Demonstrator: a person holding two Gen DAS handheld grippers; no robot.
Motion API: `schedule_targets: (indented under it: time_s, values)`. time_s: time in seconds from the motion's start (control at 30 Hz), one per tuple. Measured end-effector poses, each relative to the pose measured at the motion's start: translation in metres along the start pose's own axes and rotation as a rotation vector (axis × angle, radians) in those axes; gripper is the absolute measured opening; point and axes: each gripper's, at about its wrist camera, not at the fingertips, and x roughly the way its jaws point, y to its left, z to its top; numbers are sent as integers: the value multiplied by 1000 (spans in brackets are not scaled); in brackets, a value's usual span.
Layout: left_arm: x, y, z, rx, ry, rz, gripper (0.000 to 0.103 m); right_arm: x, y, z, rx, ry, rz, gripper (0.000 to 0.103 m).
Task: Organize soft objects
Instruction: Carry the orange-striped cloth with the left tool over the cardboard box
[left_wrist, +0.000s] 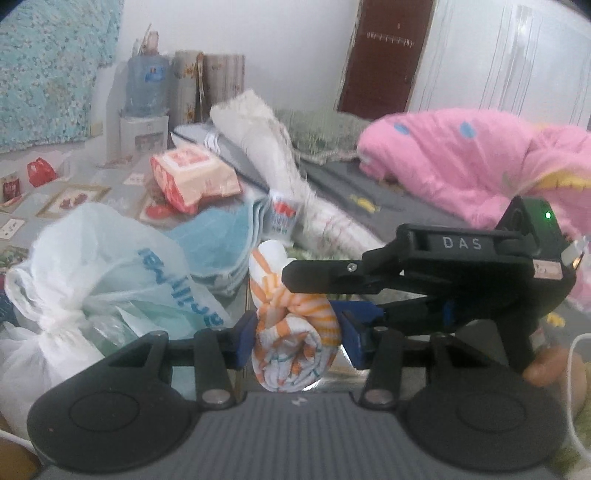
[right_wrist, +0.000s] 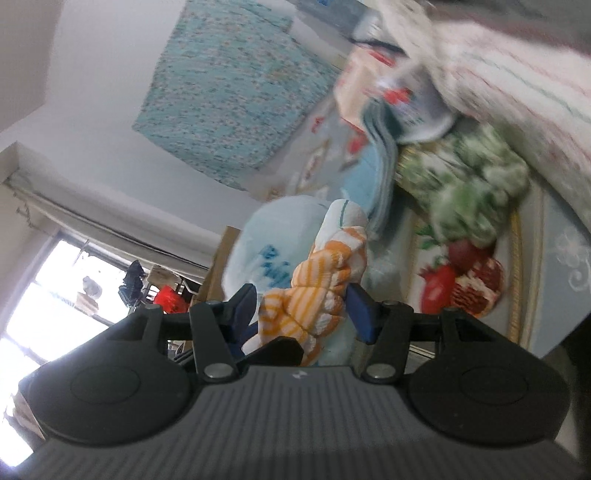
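Observation:
A rolled white towel with orange stripes (left_wrist: 291, 332) is gripped by both grippers above the table. My left gripper (left_wrist: 295, 341) is shut on the towel's lower rolled end, blue pads pressing both sides. My right gripper (left_wrist: 314, 291) comes in from the right in the left wrist view and clamps the towel's middle. In the right wrist view the right gripper (right_wrist: 301, 310) is shut on the striped towel (right_wrist: 317, 288), which twists upward between the pads.
A tied white plastic bag (left_wrist: 92, 280) sits at left, folded blue cloths (left_wrist: 218, 243) behind the towel, a red-white packet (left_wrist: 192, 177), a rolled pale towel (left_wrist: 273, 155) and a pink quilt (left_wrist: 461, 162) at right. The tablecloth shows fruit prints (right_wrist: 461, 284).

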Motion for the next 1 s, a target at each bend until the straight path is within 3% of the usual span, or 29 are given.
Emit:
schedule_targets:
  time_s: [0.13, 0.27, 0.53, 0.8, 1.0]
  values:
    - [-24, 8, 5, -26, -74, 8, 50, 0, 31, 8, -92, -2, 25, 54]
    - [-55, 23, 4, -70, -163, 62, 50, 22, 68, 13, -202, 44, 54, 54]
    - [-119, 66, -5, -205, -293, 279, 50, 102, 147, 4, -381, 227, 177, 54]
    - [-156, 133, -3, -356, -321, 429, 51, 201, 227, -17, -510, 440, 216, 55]
    - [-163, 185, -1, -473, -302, 434, 51, 255, 263, -29, -580, 521, 175, 55]
